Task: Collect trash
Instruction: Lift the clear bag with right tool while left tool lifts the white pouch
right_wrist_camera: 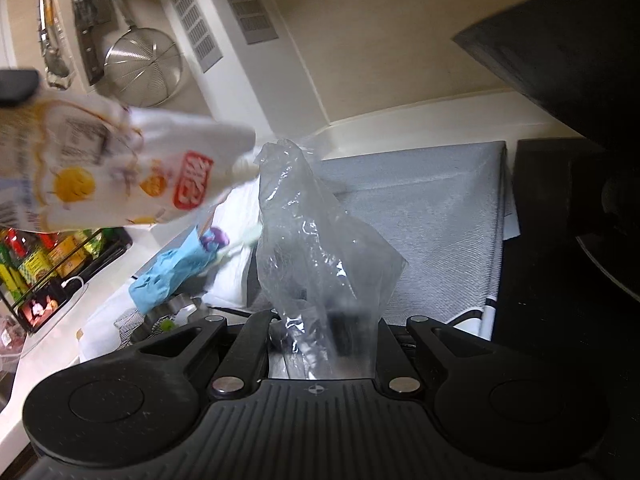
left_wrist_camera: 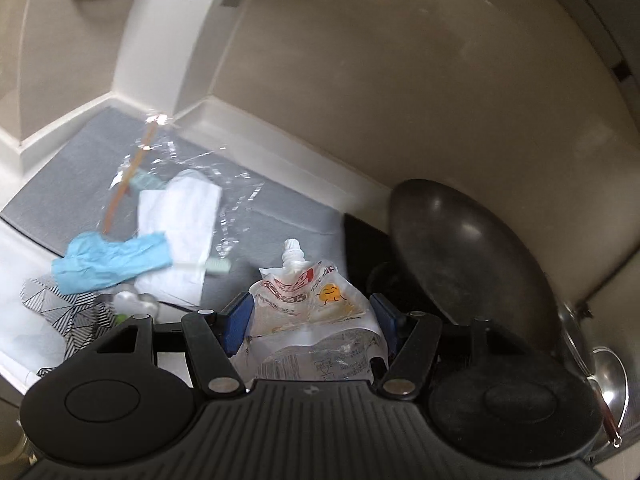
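Left tool [left_wrist_camera: 312,312] around spout pouch [left_wrist_camera: 316,312]; strainer [right_wrist_camera: 144,68] only right-view.

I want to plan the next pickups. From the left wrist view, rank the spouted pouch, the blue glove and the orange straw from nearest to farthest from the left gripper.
1. Spouted pouch: between the fingers of the left gripper.
2. Blue glove: crumpled on the counter, ahead and to the left.
3. Orange straw: farther back on the gray mat, under clear plastic.

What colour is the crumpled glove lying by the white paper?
Light blue; the glove shows best in the left wrist view, partly over the white paper.
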